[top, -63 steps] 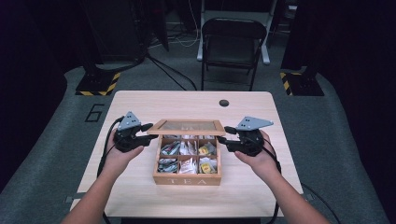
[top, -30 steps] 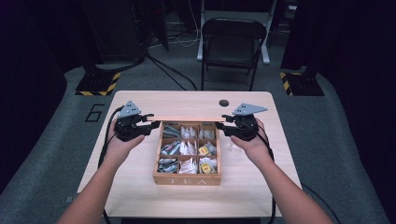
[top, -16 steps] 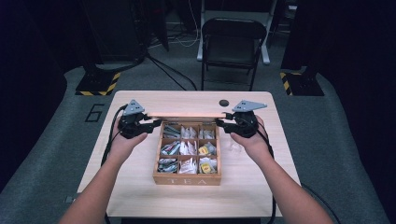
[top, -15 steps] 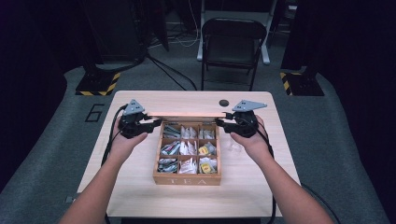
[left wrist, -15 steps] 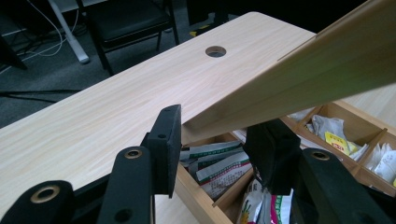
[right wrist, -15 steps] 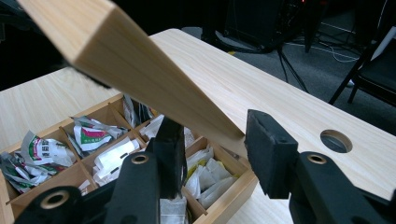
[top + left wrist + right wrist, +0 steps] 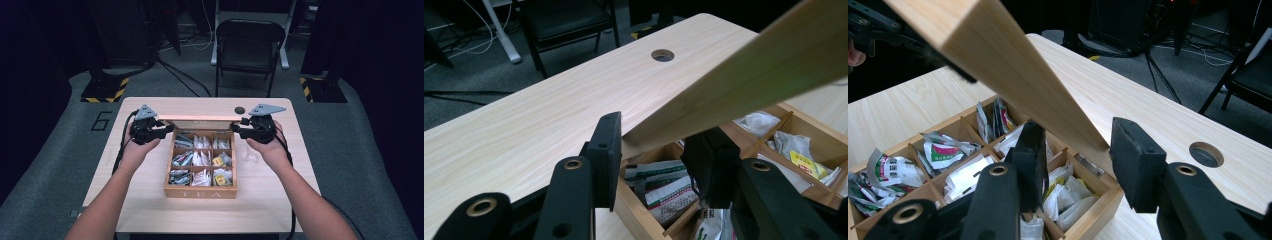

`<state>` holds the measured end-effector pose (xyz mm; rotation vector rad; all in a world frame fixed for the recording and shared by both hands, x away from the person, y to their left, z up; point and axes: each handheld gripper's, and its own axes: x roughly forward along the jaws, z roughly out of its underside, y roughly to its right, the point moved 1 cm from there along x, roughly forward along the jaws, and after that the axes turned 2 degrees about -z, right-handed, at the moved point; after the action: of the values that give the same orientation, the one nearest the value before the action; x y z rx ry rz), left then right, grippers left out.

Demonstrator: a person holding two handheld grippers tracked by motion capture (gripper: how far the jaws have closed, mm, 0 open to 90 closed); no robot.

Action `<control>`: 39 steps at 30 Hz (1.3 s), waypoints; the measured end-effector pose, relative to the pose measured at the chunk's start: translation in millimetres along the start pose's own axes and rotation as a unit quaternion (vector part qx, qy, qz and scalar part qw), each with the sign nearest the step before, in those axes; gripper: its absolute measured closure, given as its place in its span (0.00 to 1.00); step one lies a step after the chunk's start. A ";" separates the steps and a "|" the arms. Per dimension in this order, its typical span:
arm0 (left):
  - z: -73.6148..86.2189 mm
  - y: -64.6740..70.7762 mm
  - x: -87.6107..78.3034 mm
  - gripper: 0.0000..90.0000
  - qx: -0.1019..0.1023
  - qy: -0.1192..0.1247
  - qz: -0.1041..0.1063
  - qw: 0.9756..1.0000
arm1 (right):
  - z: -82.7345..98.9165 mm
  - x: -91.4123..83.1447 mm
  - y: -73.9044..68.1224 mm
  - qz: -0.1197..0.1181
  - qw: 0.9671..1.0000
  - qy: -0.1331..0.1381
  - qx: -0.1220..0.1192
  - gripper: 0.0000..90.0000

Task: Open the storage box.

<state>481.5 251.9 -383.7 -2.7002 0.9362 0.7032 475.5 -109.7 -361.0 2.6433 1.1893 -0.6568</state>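
A wooden tea box (image 7: 200, 192), its compartments full of tea bags (image 7: 200, 160), stands mid-table with its hinged lid (image 7: 200, 118) swung up and back over the rear edge. My left gripper (image 7: 167, 127) holds the lid's left end. In the left gripper view its jaws (image 7: 656, 142) have just been closing, and the lid's corner (image 7: 749, 75) sits between them. My right gripper (image 7: 236, 126) is shut on the lid's right end. In the right gripper view the lid (image 7: 998, 60) ends between those jaws (image 7: 1075, 145), above the box wall (image 7: 1093, 210).
The light wooden table (image 7: 150, 210) has a round cable hole (image 7: 240, 110) behind the box, close to the right gripper. A black folding chair (image 7: 247, 45) stands beyond the far edge. Cables trail from both grippers off the table's sides.
The lid has swung from lying almost flat on the box to standing up over its rear edge. Both hands moved toward the back of the table with it, and the compartments are now uncovered.
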 end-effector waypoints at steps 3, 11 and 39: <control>-0.4 -1.1 0.7 0.67 -0.005 0.004 0.000 1.000 | -1.2 0.6 0.8 0.001 1.000 0.000 0.005 0.65; -4.4 -3.8 2.6 0.67 -0.006 0.002 0.002 1.000 | -3.7 2.8 6.5 -0.007 1.000 0.004 0.012 0.64; -12.0 -13.1 9.1 0.68 -0.016 0.006 0.010 1.000 | 4.4 29.0 22.8 0.005 1.000 -0.012 0.024 0.64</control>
<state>500.4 253.3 -377.4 -2.7296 0.9630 0.7133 508.0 -106.9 -378.8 2.6699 1.1679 -0.7229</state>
